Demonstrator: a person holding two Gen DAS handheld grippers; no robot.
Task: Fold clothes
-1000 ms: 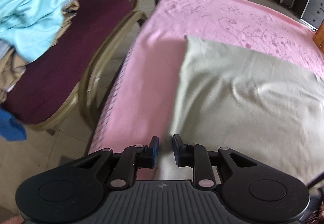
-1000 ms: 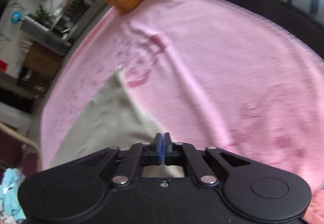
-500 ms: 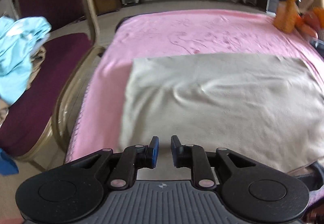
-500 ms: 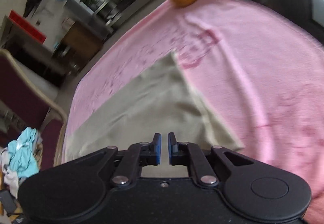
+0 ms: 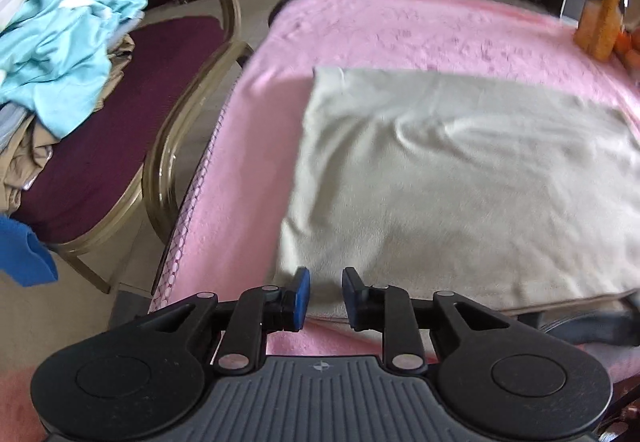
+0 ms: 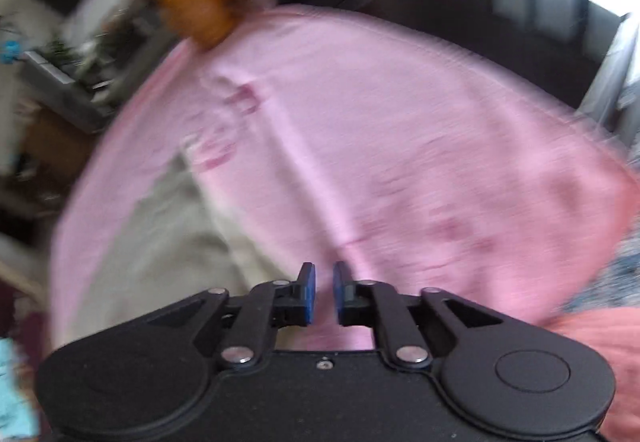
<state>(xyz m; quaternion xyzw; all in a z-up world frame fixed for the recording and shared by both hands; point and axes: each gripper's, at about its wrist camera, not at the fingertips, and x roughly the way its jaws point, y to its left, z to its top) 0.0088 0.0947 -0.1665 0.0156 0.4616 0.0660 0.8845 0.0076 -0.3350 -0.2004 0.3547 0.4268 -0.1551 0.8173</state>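
- Beige cloth (image 5: 460, 178) lies flat as a neat rectangle on the pink blanket (image 5: 400, 30), centre-right of the left wrist view. Looks folded at least once: a doubled edge shows along its near side.
- Judgement: this piece is mid-fold or nearly done. More clothes wait in a pile (image 5: 60, 54) on the chair (image 5: 120, 146), upper left of that view, so most of the task is left.
- Left gripper (image 5: 323, 300): jaws slightly apart, nothing between them, hovering over the cloth's near left corner.
- Right gripper (image 6: 322, 292): jaws have just been opening, a narrow gap now, nothing pinched. It sits over bare pink blanket, with the cloth to its lower left.
- Left view only: the whole cloth outline, the chair and the pile, and a blue scrap (image 5: 24, 254) at the left edge.
- Right view only: the blanket's far right edge and the dark floor beyond. Heavily blurred.
- Both show an orange object (image 6: 176, 2) at the blanket's far edge; can't tell what it is.
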